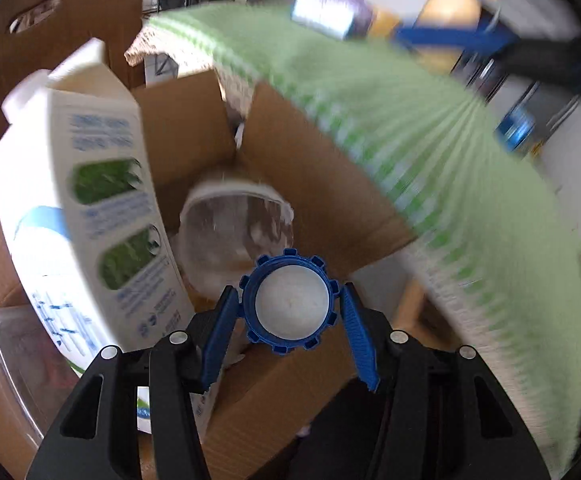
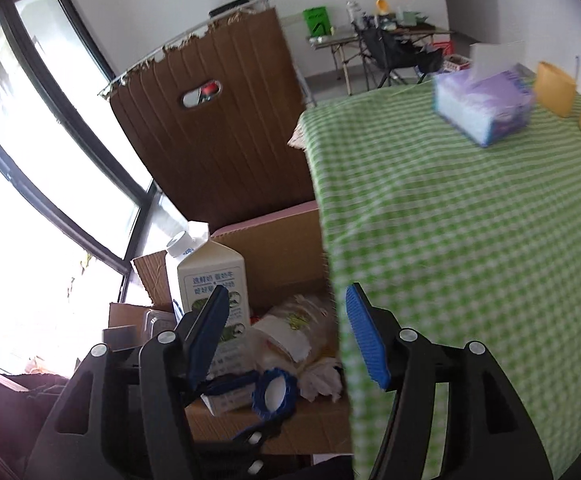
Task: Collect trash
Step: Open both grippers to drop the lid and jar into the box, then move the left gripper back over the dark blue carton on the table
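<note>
The left wrist view looks down into the cardboard box (image 1: 322,184), where a clear plastic cup (image 1: 236,232) lies on the bottom; the right wrist view shows instead the room, the green checked tablecloth (image 2: 470,240) and a tissue box (image 2: 484,106) far on it; the left gripper (image 1: 288,308) clamps a blue lid (image 1: 289,300) between its pads, above the box; the milk carton (image 1: 78,208) stands at its left; the right gripper (image 2: 286,336) has its jaws apart with nothing between them, near the table edge, the box's crumpled wrappers (image 2: 294,336) beyond.
</note>
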{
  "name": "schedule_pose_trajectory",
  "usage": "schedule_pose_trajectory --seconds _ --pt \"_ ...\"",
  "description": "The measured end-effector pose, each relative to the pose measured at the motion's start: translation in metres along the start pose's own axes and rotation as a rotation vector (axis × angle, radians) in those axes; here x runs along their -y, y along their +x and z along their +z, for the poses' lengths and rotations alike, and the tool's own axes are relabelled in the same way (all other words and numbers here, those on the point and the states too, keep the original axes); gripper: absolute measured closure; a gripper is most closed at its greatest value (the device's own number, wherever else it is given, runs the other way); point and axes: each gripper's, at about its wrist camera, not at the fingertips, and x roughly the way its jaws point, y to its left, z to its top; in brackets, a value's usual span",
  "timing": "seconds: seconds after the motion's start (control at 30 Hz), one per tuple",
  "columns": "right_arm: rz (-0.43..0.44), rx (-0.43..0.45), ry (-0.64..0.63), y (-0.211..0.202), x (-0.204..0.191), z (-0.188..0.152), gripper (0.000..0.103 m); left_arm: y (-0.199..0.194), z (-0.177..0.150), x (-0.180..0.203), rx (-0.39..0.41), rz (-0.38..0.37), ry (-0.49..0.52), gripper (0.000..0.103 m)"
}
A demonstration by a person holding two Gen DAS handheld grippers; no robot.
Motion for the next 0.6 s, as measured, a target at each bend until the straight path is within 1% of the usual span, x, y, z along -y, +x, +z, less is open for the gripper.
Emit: schedule_pose_trajectory --seconds 0.03,0.07,0.13,0.17,0.2,0.27,0.4,0.43,0.47,0.5,0.57,0.6 --pt "-0.008 0.016 0.002 -0.01 0.005 -0.002 0.042 0.011 -0.001 0.007 -0.029 0.07 0.046 0.053" --pt "-0.013 0.027 0.004 -0.017 0.008 -0.005 0.042 0.02 -0.001 0.01 -0.047 0.121 0.07 0.053" --pt "-0.021 0.051 0.015 -0.031 0.015 -0.012 0.041 0.029 0.0 0.009 -0.06 0.166 0.066 0.052" --pt "-0.022 0.056 0.017 -0.037 0.018 -0.015 0.041 0.031 0.003 0.009 -0.046 0.205 0.064 0.052" --pt "-0.029 0.064 0.021 -0.043 0.021 -0.02 0.041 0.032 0.005 0.009 -0.031 0.225 0.056 0.052" --pt "-0.039 0.077 0.026 -0.051 0.025 -0.027 0.041 0.031 0.011 0.01 -0.013 0.209 0.023 0.052" --pt "-0.042 0.084 0.041 -0.06 0.031 -0.038 0.041 0.015 0.022 0.011 0.116 0.191 -0.033 0.051" --pt "-0.041 0.085 0.046 -0.061 0.033 -0.04 0.041 0.011 0.025 0.012 0.152 0.184 -0.042 0.049" --pt "-0.04 0.089 0.051 -0.062 0.034 -0.041 0.041 0.01 0.026 0.012 0.162 0.185 -0.044 0.035" --pt "-0.039 0.092 0.052 -0.062 0.036 -0.042 0.041 0.01 0.027 0.014 0.159 0.199 -0.039 0.027" --pt "-0.047 0.098 0.049 -0.067 0.037 -0.046 0.041 0.01 0.029 0.016 0.142 0.2 -0.027 0.024" --pt "-0.048 0.103 0.05 -0.07 0.038 -0.048 0.041 0.008 0.029 0.016 0.145 0.191 -0.033 0.02"
